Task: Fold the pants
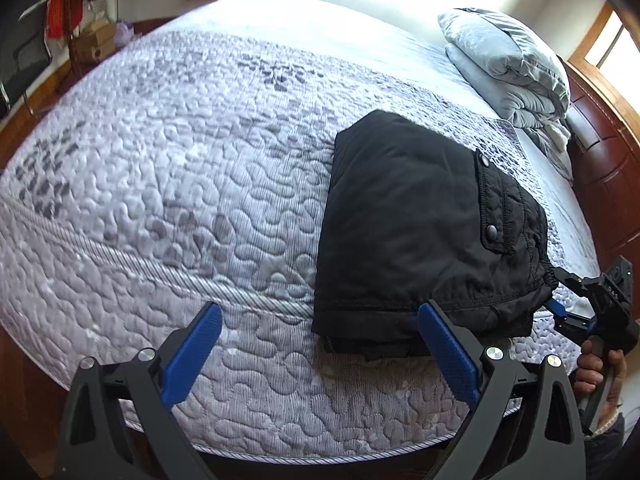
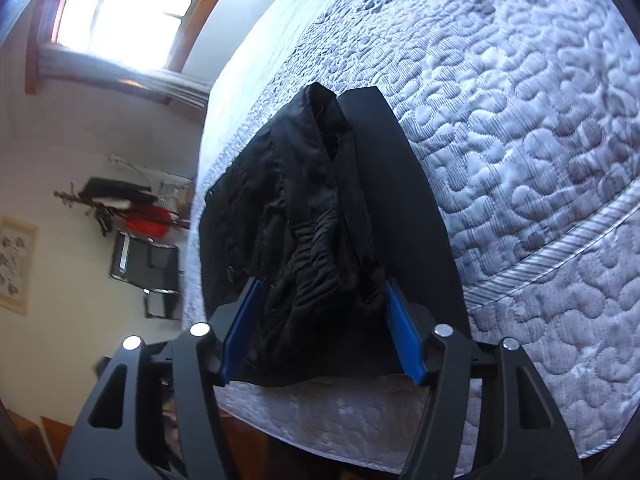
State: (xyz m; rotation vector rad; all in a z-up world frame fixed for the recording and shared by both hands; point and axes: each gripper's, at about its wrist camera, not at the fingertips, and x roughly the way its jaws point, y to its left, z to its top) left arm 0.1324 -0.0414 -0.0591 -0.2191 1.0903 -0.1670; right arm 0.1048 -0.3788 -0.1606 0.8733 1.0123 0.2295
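The black pants (image 1: 420, 220) lie folded into a thick packet near the front right edge of the quilted mattress (image 1: 160, 200), pocket flap with snaps facing up. My left gripper (image 1: 320, 320) hangs open and wide above the mattress edge, its right finger over the packet's near corner and nothing clamped. My right gripper (image 2: 320, 300) is at the packet's elastic waistband end (image 2: 316, 220). The bunched fabric sits between its blue pads (image 2: 400, 320), which stand apart without pinching it. In the left wrist view the right gripper (image 1: 554, 290) shows at the packet's right edge, held by a hand (image 1: 596, 368).
A folded grey duvet (image 1: 508, 68) lies at the head of the bed by the wooden headboard (image 1: 608, 176). Clothes hang on a rack (image 1: 68, 8) beyond the far side. A dark chair (image 2: 148, 260) stands by the wall, and a bright window (image 2: 132, 12) is behind.
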